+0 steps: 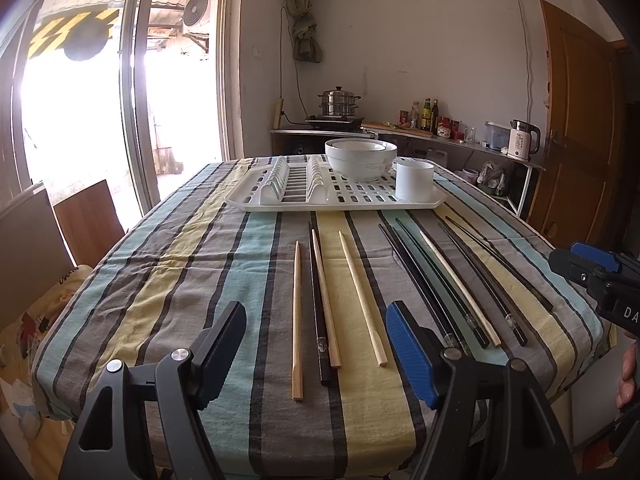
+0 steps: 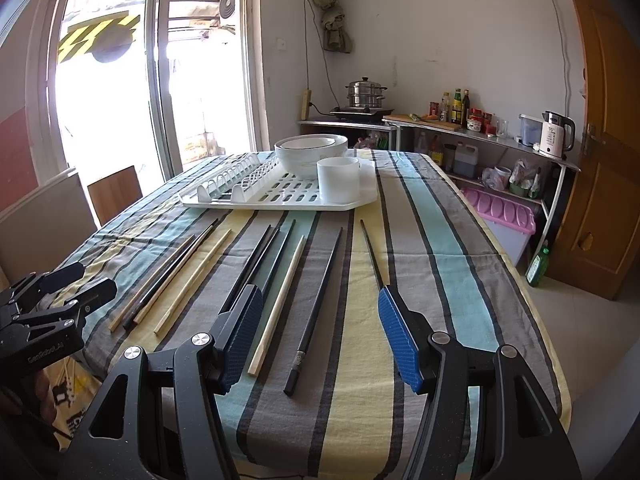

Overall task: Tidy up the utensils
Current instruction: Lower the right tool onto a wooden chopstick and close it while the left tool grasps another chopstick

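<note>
With both grippers, left (image 1: 316,354) and right (image 2: 320,338), open and empty, thin chopsticks (image 1: 362,298) at 12 o'clock may slip on the bench (image 1: 168,280).

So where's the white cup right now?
The white cup stands on the white dish rack at the table's far end, at the rack's right front corner, just right of the stacked white bowls.

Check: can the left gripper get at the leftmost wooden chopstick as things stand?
Probably yes. The left gripper is open and empty, and the leftmost wooden chopstick lies alone on the tablecloth just ahead, apart from the black chopstick beside it. Nothing blocks the way.
</note>
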`<state>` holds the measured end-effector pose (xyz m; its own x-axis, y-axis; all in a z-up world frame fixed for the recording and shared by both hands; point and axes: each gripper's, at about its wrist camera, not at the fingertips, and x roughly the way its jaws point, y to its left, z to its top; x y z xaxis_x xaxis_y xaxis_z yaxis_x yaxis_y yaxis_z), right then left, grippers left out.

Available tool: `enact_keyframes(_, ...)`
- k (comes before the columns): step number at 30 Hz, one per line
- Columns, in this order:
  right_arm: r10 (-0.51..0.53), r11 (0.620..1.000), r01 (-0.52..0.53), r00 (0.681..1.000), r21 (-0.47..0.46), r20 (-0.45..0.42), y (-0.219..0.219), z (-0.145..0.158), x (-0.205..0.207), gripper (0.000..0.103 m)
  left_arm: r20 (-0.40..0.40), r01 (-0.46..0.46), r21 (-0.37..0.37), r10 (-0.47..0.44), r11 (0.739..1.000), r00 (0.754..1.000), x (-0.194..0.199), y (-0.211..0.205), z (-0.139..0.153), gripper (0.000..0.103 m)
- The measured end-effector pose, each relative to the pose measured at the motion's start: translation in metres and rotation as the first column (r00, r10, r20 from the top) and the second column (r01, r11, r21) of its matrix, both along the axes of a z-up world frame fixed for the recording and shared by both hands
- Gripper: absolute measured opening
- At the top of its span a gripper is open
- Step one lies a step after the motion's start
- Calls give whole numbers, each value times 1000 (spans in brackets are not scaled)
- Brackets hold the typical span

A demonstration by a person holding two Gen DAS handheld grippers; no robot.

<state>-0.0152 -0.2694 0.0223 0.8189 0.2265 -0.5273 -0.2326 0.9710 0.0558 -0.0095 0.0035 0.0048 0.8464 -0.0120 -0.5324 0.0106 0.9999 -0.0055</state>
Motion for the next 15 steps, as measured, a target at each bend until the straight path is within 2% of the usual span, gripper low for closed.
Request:
enact_keyframes(8,-2,1000,2,1000,4,-21,0,-4,9,61,-40,-19,0,19,1000,999,16,9,-5,68)
enact_keyframes(15,39,999,-39,996,-1,-80,12,-11,33,61,-98,-42,-7,42,999,994,49,33,-10,64)
